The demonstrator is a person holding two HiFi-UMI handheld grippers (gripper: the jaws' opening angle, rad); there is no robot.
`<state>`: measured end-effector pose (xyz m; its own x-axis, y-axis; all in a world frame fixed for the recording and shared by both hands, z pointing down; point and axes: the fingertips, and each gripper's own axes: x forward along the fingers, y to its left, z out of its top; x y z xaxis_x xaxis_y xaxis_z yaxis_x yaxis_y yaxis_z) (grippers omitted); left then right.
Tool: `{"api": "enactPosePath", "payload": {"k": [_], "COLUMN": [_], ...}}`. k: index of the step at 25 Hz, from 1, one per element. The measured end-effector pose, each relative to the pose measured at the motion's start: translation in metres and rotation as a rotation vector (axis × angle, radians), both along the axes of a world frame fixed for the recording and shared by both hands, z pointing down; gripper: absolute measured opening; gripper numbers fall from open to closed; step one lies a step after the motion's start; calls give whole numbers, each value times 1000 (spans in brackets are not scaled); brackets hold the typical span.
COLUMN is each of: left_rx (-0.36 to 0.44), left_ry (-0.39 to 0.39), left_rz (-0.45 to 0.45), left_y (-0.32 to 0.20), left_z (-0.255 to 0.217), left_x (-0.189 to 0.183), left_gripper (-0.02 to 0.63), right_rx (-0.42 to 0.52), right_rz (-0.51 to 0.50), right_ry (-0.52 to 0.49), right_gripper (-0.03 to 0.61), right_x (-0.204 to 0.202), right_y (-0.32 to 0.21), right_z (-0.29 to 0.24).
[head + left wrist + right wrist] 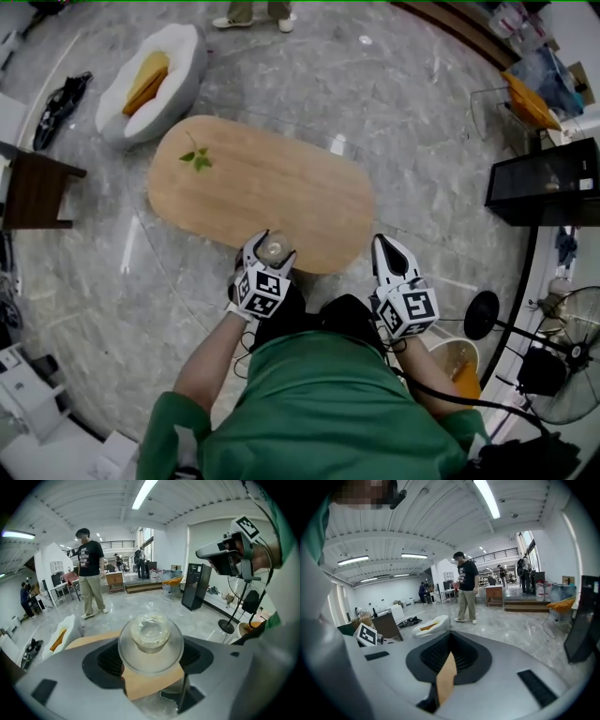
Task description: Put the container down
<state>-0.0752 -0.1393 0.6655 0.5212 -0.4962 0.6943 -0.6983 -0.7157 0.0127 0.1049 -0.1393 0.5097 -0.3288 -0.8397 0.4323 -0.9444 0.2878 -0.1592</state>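
A clear round container with a pale, whitish filling sits between the jaws of my left gripper, which is shut on it over the near edge of the oval wooden table. In the left gripper view the container fills the gap of the left gripper, and the table shows just below it. My right gripper hovers at the table's near right edge, shut and empty. In the right gripper view the right gripper leaves only a thin sliver of table visible.
A small green leaf sprig lies on the table's far left. A white lounge seat with a yellow cushion and a dark wooden stool stand to the left. A black cabinet, a fan and a bucket are on the right. A person stands beyond the table.
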Motion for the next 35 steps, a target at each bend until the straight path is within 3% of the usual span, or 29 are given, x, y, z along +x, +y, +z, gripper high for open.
{"api": "enactPosePath", "payload": {"k": [10,22,35], "left_rx": [-32,-59,-102], "left_ry": [-20,-70,-109], "left_rz": [-55,-207,-267], "left_y": [-66,-153,-200], "left_z": [69,181,287], "left_x": [3,-6,-24], "left_gripper": [342,342,342], "right_rx": [-75,-201,-282], "right_rz": [-71,-166,-189], "right_ry": [-8,-6,28], "right_gripper": [14,14,14], "right_x": [3,27,34], "right_y": [-49,-105,-113], "right_z": [57,160,228]}}
